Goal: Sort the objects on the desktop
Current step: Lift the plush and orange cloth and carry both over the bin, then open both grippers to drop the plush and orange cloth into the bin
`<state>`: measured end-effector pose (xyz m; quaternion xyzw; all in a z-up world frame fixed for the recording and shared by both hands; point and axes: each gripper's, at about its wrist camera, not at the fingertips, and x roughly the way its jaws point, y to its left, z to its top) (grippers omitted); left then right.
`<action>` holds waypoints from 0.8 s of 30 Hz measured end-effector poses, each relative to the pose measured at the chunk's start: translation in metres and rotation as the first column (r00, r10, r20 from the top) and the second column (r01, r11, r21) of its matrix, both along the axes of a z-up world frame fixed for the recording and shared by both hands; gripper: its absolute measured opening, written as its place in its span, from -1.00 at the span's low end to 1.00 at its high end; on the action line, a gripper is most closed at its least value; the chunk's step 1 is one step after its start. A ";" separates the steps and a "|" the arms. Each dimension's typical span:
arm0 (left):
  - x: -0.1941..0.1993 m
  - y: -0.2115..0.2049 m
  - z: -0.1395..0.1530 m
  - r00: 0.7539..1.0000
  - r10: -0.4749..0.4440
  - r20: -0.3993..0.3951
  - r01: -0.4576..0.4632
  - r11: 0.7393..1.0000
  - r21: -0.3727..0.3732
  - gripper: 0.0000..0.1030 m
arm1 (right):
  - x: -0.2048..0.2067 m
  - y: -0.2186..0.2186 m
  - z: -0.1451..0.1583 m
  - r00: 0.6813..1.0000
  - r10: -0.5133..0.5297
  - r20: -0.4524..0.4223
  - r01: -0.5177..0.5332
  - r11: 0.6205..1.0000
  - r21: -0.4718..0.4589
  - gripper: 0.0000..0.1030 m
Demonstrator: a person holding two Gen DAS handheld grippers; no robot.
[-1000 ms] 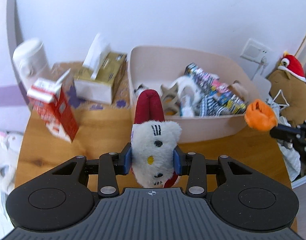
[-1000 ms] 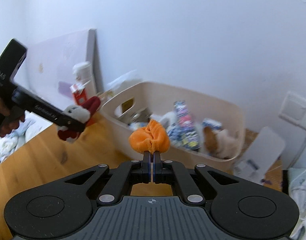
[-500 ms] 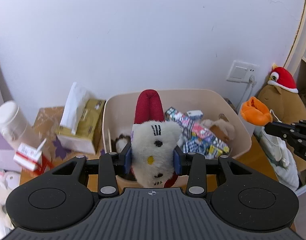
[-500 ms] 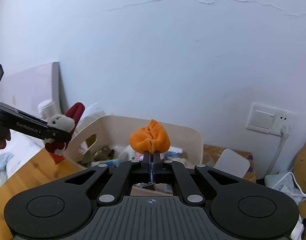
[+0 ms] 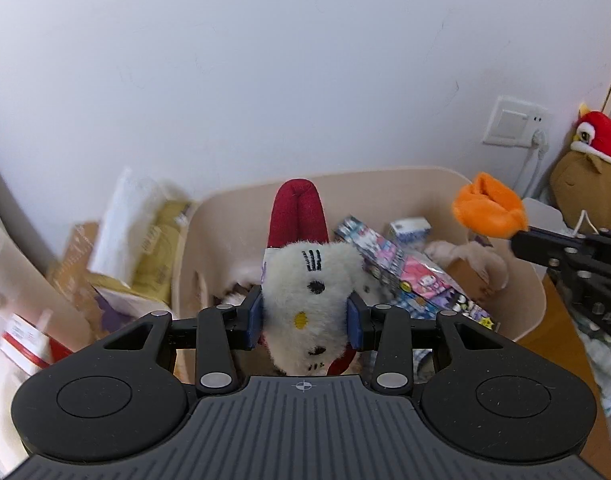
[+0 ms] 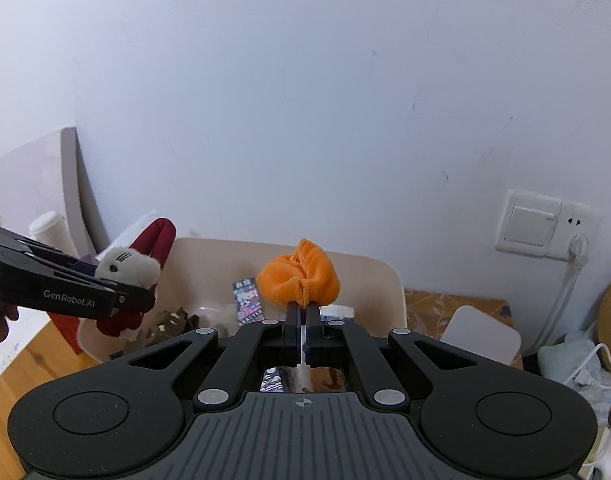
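My left gripper [image 5: 304,320] is shut on a white plush cat toy [image 5: 305,284] with a red body, held above the near left part of the beige bin [image 5: 521,304]. It also shows in the right wrist view [image 6: 125,266]. My right gripper [image 6: 302,316] is shut on an orange plush piece [image 6: 299,280], held over the bin [image 6: 389,284]; the piece shows at the right in the left wrist view [image 5: 487,210]. The bin holds colourful packets [image 5: 405,276] and small toys.
A tissue box [image 5: 153,240] and a red-and-white carton [image 5: 25,344] stand left of the bin. A brown plush with a red hat [image 5: 589,176] sits at the right, under a wall socket [image 5: 513,122]. A white lid [image 6: 479,334] lies right of the bin.
Both grippers have moved forward and now hang over the bin with their toys. The carton and tissue box have slid toward the left edge of the left wrist view.
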<state>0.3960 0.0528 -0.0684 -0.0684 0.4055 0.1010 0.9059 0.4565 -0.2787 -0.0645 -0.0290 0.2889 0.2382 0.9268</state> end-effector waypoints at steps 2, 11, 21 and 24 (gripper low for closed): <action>0.005 -0.003 -0.005 1.000 0.002 -0.015 -0.002 1.000 -0.002 -0.19 | 0.008 0.003 -0.007 1.000 0.005 -0.019 -0.005 1.000 -0.007 -0.96; 0.006 -0.005 -0.007 0.996 0.062 -0.058 -0.063 0.998 -0.013 0.07 | 0.032 0.006 -0.018 0.992 0.057 -0.115 -0.060 0.998 -0.019 -0.75; -0.010 -0.001 0.011 0.993 0.104 -0.054 -0.105 0.994 -0.006 0.51 | 0.011 0.005 -0.006 0.984 0.049 -0.172 -0.048 0.999 0.011 0.43; -0.020 -0.005 0.016 0.994 0.088 -0.060 -0.090 0.996 -0.030 0.51 | 0.002 0.008 0.001 0.979 0.025 -0.204 -0.022 1.000 0.017 0.72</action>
